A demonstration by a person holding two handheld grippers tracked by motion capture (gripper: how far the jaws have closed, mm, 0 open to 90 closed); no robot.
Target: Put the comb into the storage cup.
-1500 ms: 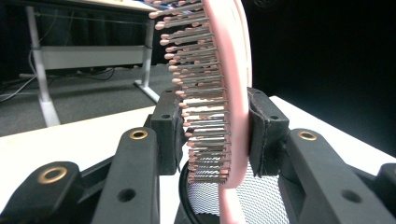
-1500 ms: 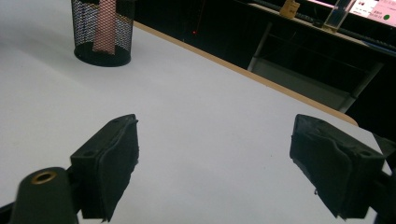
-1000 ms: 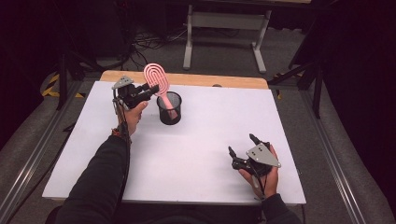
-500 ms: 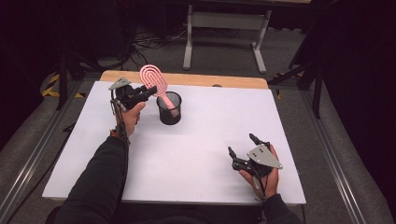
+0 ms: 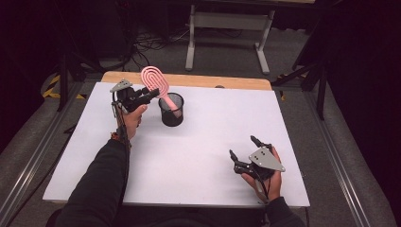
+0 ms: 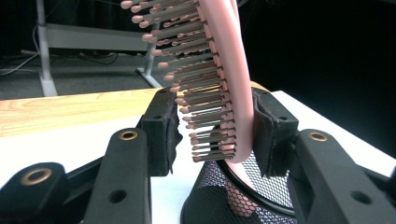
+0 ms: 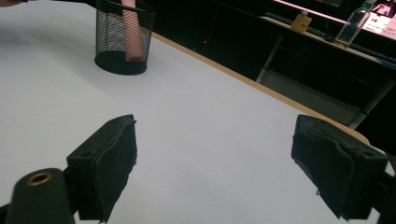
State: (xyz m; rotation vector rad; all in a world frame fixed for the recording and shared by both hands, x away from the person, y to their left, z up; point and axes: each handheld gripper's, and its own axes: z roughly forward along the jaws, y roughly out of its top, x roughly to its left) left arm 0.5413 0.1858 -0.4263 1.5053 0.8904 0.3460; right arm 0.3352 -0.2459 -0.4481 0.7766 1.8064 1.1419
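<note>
Brush tilted further left, left gripper clamping it

pink hairbrush tilted further left in the mesh cup, left gripper shifted slightly left with it

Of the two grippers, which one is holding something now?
The left gripper: its jaws grip the pink hairbrush, whose handle stands in the black mesh cup. The right gripper is wide open over the bare white table.
</note>
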